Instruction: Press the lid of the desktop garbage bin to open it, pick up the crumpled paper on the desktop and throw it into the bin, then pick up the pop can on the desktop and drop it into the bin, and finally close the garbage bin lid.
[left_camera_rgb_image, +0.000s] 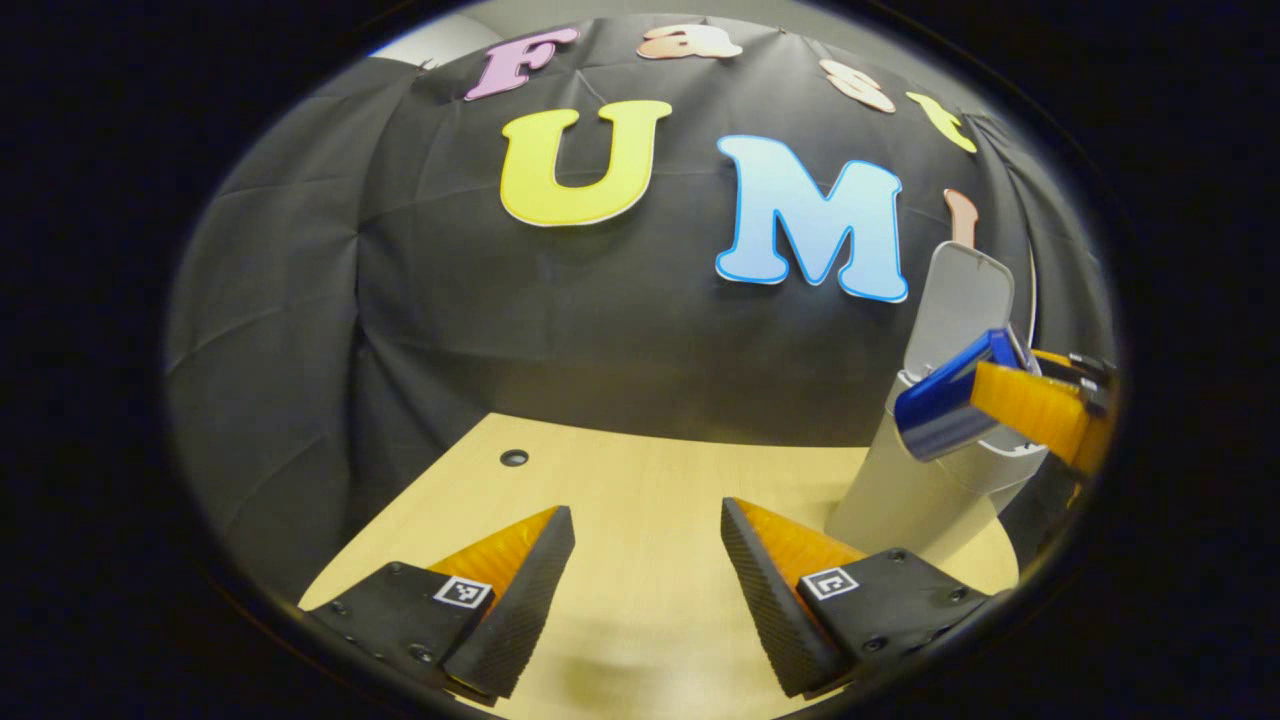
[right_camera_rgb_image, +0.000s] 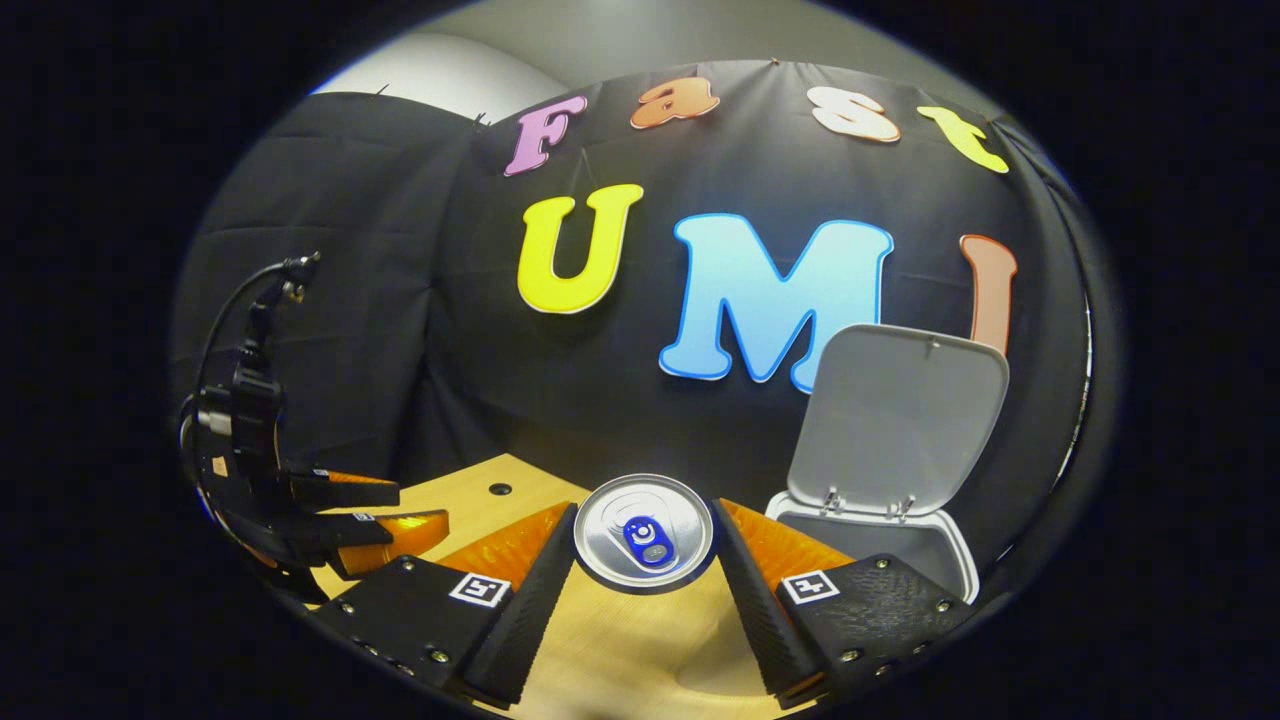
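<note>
The pop can (right_camera_rgb_image: 645, 535), seen end-on with a silver top and a blue tab, sits between the fingers of my right gripper (right_camera_rgb_image: 645, 510), which is shut on it. In the left gripper view the blue can (left_camera_rgb_image: 940, 405) lies tilted at the mouth of the pale grey bin (left_camera_rgb_image: 900, 500), with one finger (left_camera_rgb_image: 1035, 410) of the right gripper pressed along it. The bin's lid (right_camera_rgb_image: 900, 420) stands upright and its opening (right_camera_rgb_image: 905, 550) is just right of the can. My left gripper (left_camera_rgb_image: 647, 512) hovers open over the table with nothing between its fingers; the right gripper view has it (right_camera_rgb_image: 422, 505) at the far left.
The light wooden table (left_camera_rgb_image: 640, 470) has a small dark cable hole (left_camera_rgb_image: 514, 457) near its back edge. The black cloth wall rises directly behind the table and the bin. A black cable (right_camera_rgb_image: 240, 300) loops above the left gripper's body.
</note>
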